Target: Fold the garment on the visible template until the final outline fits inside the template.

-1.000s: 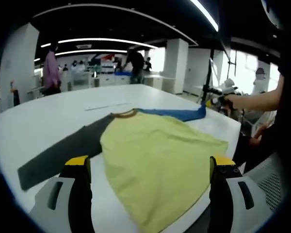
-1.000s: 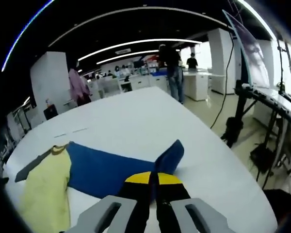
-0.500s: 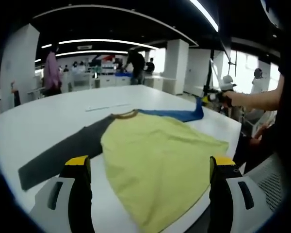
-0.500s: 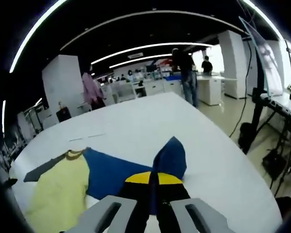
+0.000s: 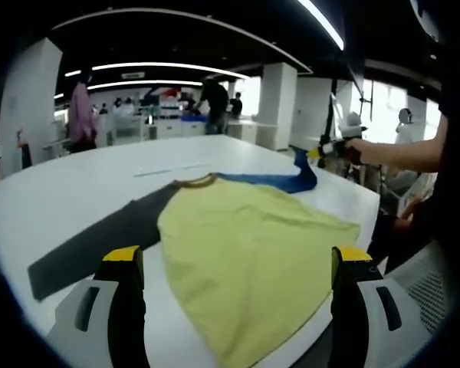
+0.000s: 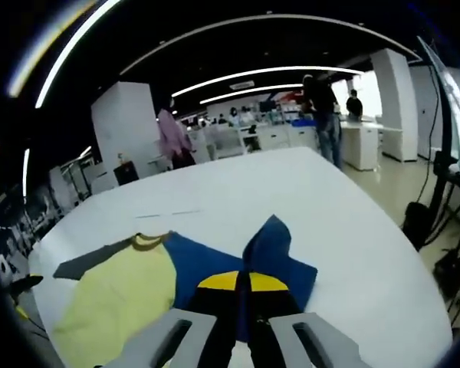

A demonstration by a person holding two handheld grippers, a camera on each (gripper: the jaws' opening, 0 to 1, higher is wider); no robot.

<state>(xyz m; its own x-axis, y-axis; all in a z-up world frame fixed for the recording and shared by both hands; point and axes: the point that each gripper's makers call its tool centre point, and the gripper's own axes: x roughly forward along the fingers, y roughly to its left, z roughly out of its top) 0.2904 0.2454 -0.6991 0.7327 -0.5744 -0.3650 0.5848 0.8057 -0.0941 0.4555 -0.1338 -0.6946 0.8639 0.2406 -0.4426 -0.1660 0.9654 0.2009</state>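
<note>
A wide white table [image 5: 77,172] in a bright open office is carrying the shirt [image 5: 245,238], which is lying flat across the middle of the left gripper view with its yellow body toward you, its grey sleeve [image 5: 100,238] running to the lower left and its blue sleeve [image 6: 238,264] running to the upper right. Your right gripper [image 6: 242,295] is clamping the end of that blue sleeve between closed jaws and holding it above the table, so the yellow body [image 6: 119,299] is sitting to the lower left of it and I judge the fold should travel that way, along the sleeve. Your left gripper [image 5: 234,268] is hovering with jaws wide apart and holding nothing at the hem, nearer the grey sleeve; I cannot make out any template outline or container.
</note>
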